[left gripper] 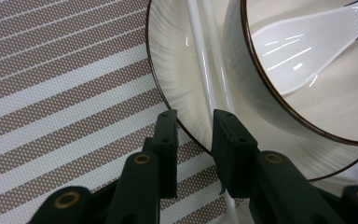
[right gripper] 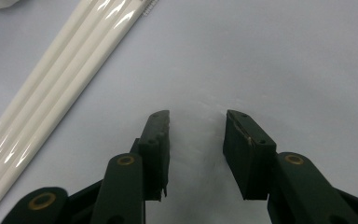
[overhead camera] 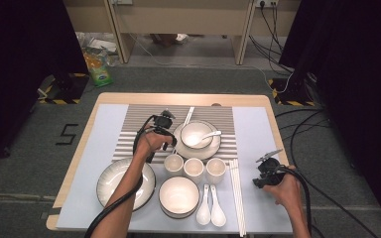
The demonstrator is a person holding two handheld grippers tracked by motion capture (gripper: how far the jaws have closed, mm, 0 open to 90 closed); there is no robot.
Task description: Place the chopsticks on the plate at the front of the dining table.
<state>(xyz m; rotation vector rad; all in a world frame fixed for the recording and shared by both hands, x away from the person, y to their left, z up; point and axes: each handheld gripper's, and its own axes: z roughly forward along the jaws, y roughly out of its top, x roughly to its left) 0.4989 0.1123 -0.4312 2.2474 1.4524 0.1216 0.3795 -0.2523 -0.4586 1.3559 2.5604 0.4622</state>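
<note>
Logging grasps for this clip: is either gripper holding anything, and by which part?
Nothing is held. The left gripper stands open around the white chopsticks lying on the brown-rimmed plate; the right gripper is open over the pale mat.

Around the striped placemat [overhead camera: 144, 130] there are two plates: one [overhead camera: 110, 184] at its near left corner, one [overhead camera: 213, 148] on it under a bowl [overhead camera: 194, 133]. A second bowl [overhead camera: 178, 196] sits nearer. Three cups [overhead camera: 194, 168] stand in a row. Three white spoons: one [overhead camera: 210, 135] in the far bowl, two [overhead camera: 211, 212] nearer. Two sets of white chopsticks [overhead camera: 237, 196].
</note>
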